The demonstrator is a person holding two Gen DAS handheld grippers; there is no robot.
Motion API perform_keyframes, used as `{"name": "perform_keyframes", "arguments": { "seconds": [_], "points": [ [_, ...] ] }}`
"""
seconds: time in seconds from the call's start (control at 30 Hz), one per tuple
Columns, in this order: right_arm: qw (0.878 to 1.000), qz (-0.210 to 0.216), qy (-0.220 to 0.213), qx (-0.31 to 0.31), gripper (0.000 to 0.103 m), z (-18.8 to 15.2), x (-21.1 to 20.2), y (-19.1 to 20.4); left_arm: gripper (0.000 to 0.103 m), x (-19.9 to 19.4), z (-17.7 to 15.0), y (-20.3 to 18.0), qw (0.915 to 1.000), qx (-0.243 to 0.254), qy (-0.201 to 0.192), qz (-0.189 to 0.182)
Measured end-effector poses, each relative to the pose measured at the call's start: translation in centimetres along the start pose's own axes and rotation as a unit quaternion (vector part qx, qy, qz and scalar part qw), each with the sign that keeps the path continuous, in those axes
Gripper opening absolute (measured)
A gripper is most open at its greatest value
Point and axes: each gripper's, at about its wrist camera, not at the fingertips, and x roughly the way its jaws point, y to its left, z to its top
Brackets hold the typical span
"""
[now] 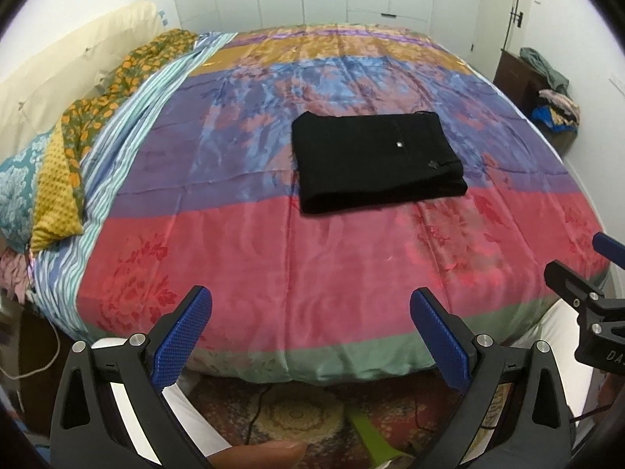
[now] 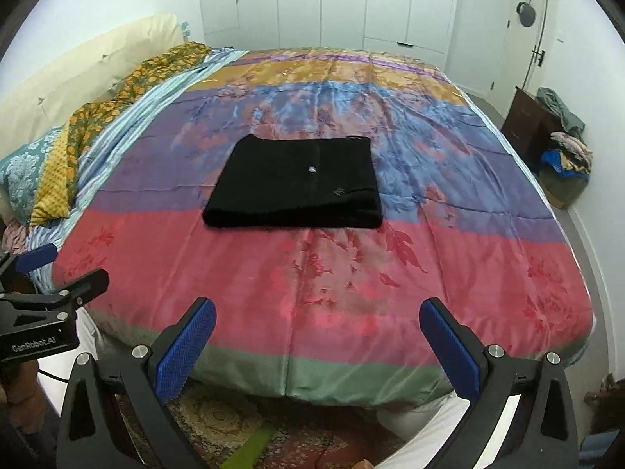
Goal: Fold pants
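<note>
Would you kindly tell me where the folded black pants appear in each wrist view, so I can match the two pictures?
Left wrist: the pants lie right of centre, in the upper half, on the bedspread.
Right wrist: the pants lie near the centre, slightly left, above the open right gripper.
Shared landmark: the pants' near edge sits where the purple band meets the red band; their small silver button shows in both.

We see a bed (image 2: 351, 293) under a striped satin quilt; black folded pants (image 2: 297, 183) lie mid-quilt, patterned pillows (image 1: 47, 179) along its left edge.
</note>
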Motion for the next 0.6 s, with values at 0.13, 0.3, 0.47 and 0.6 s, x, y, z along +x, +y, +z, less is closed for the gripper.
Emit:
{"name": "perform_keyframes", "arguments": {
  "seconds": [0.13, 0.3, 0.47, 0.6],
  "points": [
    [1.000, -0.008, -0.001, 0.001, 0.103, 0.02, -0.18, -0.09, 0.102, -0.14, -0.18, -0.42, 1.0000, 0.005, -0.002, -0.001],
    [1.000, -0.016, -0.003, -0.004, 0.103, 0.18, -0.21, 0.19, 0.102, -0.27, -0.19, -0.56, 1.0000, 0.004, -0.004, 0.000],
    [1.000, -0.018, -0.001, -0.007, 0.103, 0.13, -0.13, 0.31, 0.102, -0.46, -0.23, -0.50, 1.0000, 0.001, -0.004, -0.003],
    [1.000, -0.022, -0.002, -0.006, 0.103, 0.05, -0.12, 0.18, 0.102, -0.59, -0.24, -0.54, 1.0000, 0.003, -0.005, -0.006]
  ]
}}
